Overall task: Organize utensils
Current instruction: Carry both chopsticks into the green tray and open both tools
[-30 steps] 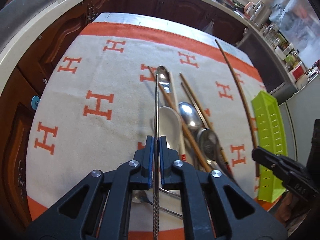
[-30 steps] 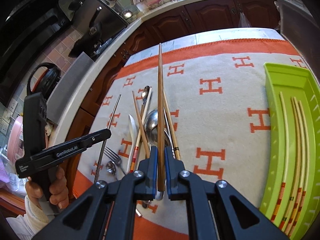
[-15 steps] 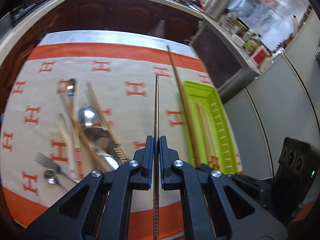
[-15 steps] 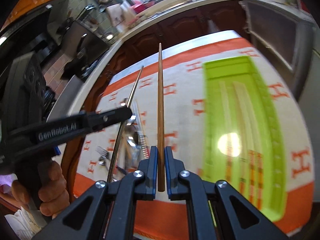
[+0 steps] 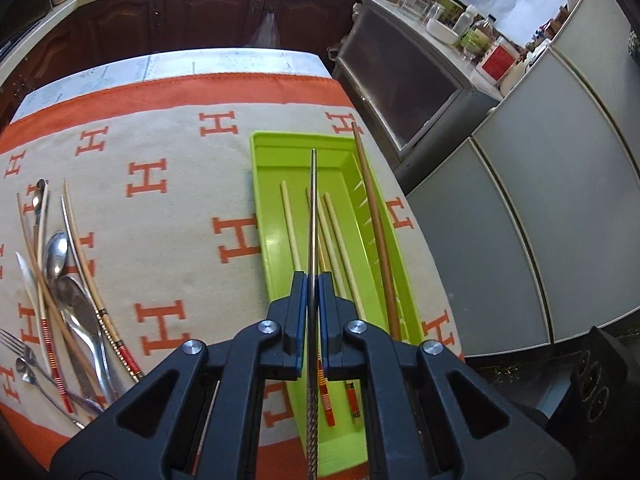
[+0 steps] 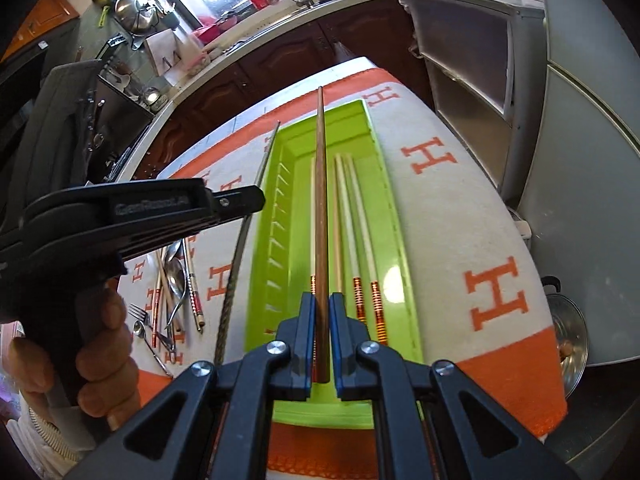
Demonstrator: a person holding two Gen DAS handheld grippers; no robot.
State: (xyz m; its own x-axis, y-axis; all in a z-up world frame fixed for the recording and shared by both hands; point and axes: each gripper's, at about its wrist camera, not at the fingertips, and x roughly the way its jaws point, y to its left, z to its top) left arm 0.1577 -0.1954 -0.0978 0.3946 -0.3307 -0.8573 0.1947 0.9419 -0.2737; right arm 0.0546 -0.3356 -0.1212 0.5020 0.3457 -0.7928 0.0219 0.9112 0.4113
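Observation:
My left gripper (image 5: pixel 313 278) is shut on a thin metal chopstick (image 5: pixel 313 216) that points out over the lime-green tray (image 5: pixel 262 216). My right gripper (image 6: pixel 319 300) is shut on a dark brown wooden chopstick (image 6: pixel 320 184), also held lengthwise above the tray (image 6: pixel 260 260). Several pale chopsticks with red-banded ends (image 6: pixel 356 240) lie in the tray. The brown chopstick (image 5: pixel 372 216) shows in the left wrist view along the tray's right side. In the right wrist view the left gripper (image 6: pixel 256 200) and its metal chopstick (image 6: pixel 248 224) hang just left of the tray.
A pile of spoons, a fork and chopsticks (image 5: pixel 68 300) lies on the orange-and-cream cloth (image 5: pixel 160 240) left of the tray. A hand (image 6: pixel 92 340) holds the left gripper's handle. Grey cabinets (image 5: pixel 520 220) stand past the table's right edge; a metal pot (image 6: pixel 572 332) sits low there.
Both grippers swung right from over the utensil pile to above the green tray, each carrying its chopstick. The pile has slid to the left of both views.

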